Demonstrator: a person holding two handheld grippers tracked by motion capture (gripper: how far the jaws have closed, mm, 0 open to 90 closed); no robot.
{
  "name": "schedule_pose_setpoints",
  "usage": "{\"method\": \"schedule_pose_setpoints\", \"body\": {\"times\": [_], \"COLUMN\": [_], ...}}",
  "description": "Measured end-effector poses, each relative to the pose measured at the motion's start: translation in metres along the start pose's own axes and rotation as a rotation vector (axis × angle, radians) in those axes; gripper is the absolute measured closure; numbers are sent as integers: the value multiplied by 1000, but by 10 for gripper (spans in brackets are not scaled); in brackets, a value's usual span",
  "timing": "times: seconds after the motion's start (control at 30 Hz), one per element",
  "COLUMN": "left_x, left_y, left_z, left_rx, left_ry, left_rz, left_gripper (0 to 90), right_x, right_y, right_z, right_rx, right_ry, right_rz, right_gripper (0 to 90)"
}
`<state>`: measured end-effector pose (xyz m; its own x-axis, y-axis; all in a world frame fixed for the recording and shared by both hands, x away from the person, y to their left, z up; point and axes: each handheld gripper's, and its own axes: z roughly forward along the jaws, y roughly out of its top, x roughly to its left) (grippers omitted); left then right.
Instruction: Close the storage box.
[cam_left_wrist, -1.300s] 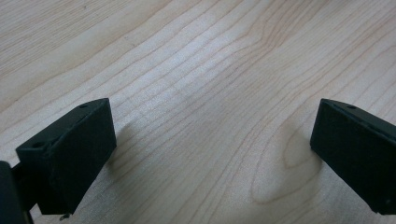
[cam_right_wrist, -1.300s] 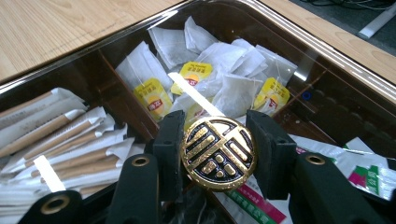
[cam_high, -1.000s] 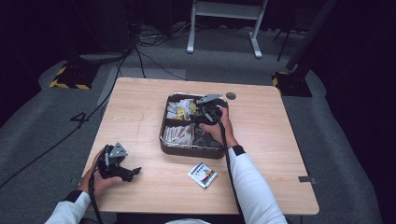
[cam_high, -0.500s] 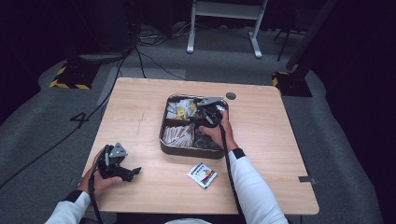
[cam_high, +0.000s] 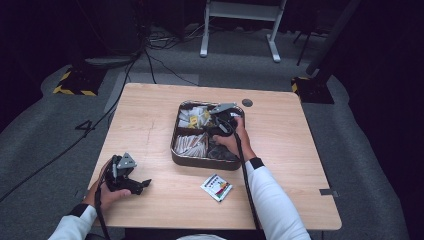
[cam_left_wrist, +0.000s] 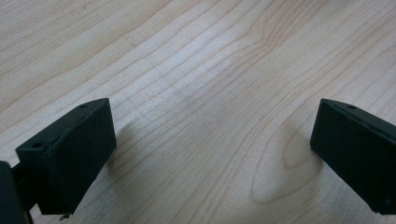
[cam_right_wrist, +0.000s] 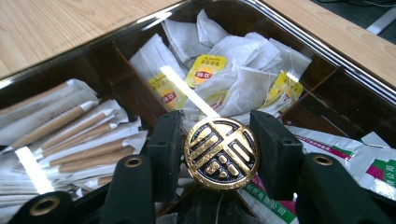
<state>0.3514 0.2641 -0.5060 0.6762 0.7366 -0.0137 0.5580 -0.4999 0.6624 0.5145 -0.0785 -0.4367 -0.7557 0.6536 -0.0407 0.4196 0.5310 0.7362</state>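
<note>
The right hand-held gripper hangs over the middle of the tray, its jaws either side of a round gold-and-black knob that rises where the dividers meet. The jaws have just been opening; the knob sits between them, with a sliver of gap on the right and none to be made out on the left, so I cannot tell whether the pads still press on it. My reading is that the knob serves as a carrying handle, which would explain a grip at the exact centre — the tray would hang level from there.

The tray rests on the worktop, towards its far side. Its compartments keep the stock sorted: tea bags with yellow tags in one, paper-wrapped sticks in the next, printed sachets in another. One loose sachet lies on the worktop just in front of the tray, beside the person's right sleeve, apart from the rest.

The left hand-held gripper rests low near the front left corner, well away from the tray. In the left gripper view its jaws stand wide apart with bare wood between them — it holds nothing, seemingly parked out of the way while the right does the work.
</note>
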Motion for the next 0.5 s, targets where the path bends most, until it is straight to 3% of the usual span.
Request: {"method": "schedule_pose_setpoints", "body": {"times": [0.1,0.5], "left_x": [0,0], "left_y": [0,0], "left_z": [0,0], "left_rx": [0,0], "left_ry": [0,0], "left_rz": [0,0], "left_gripper": [5,5], "right_x": [-1,-8], "right_y": [1,-1], "right_z": [-4,-17], "right_rx": [-24,-38], "right_ry": [7,8], "right_rz": [11,30], "right_gripper": [518,383]}}
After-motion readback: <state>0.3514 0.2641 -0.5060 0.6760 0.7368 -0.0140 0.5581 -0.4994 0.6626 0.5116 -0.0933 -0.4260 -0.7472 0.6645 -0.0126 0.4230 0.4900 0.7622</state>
